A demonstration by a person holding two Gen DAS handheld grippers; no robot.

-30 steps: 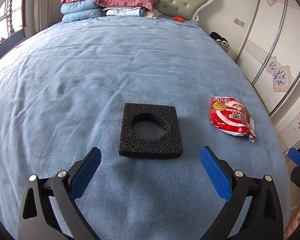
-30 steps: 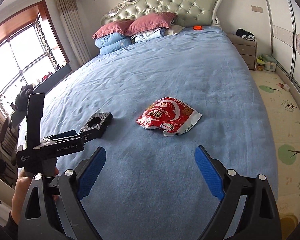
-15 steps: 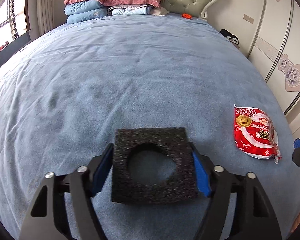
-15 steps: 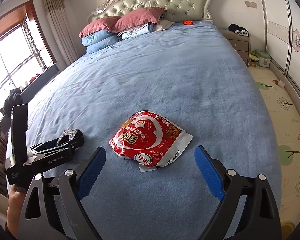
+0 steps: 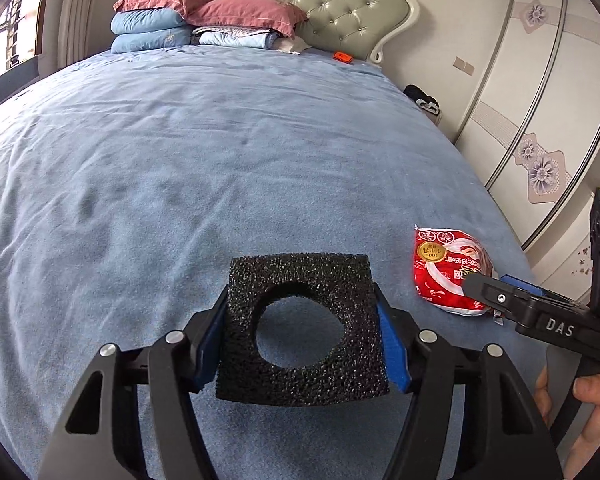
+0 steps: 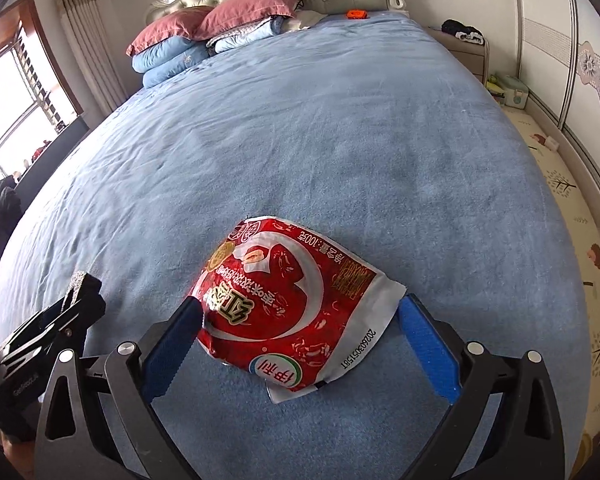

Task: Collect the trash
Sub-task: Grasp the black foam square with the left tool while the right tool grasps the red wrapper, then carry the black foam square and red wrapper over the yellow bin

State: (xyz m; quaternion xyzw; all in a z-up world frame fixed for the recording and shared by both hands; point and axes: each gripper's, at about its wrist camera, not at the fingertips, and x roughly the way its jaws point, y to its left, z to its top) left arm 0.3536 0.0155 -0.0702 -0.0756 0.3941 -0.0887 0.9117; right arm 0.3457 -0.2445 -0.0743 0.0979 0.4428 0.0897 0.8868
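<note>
Soft window daylight, fisheye-bent edges

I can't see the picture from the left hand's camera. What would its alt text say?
Two blue-padded fingers of the left gripper grip a square black foam block with a round hole, above a blue bed. To the right, a red snack bag lies beside the right gripper.

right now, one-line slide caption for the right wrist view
Open right gripper straddles a red and white snack bag on the blue bedspread.
</note>
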